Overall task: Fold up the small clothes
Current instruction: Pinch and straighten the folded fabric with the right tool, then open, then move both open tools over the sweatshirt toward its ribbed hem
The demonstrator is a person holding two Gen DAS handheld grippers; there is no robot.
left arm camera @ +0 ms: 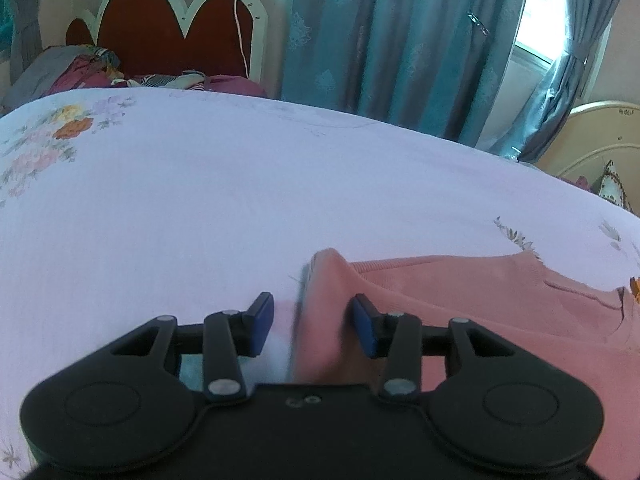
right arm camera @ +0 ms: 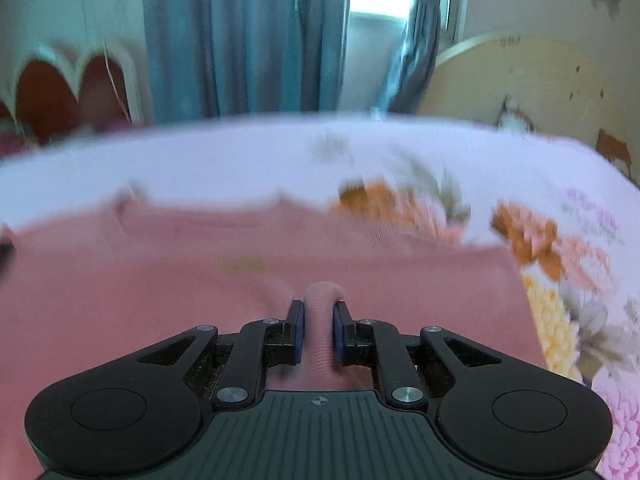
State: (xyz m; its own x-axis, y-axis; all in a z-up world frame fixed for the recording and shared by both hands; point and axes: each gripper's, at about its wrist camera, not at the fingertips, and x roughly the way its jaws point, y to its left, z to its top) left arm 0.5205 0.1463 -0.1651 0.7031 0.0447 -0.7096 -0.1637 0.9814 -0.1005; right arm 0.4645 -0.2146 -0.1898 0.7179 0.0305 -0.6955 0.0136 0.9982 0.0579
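Home bedroom: bed with floral sheet (left arm camera: pixel 200 184), red scalloped headboard (left arm camera: pixel 160 28) at its far edge, teal curtains (left arm camera: pixel 380 40) over a window (left arm camera: pixel 536 12), second rounded headboard (right arm camera: pixel 520 80) at right

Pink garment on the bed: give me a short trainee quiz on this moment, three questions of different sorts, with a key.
1. True or false: the right gripper is shut on a fold of the pink garment.
2. The left gripper is: A) shut on the garment, B) open with the garment's edge between its fingers, C) out of view.
3. What does the garment lie on?

Key: 1 true; 2 B; 3 the flowered bedsheet.
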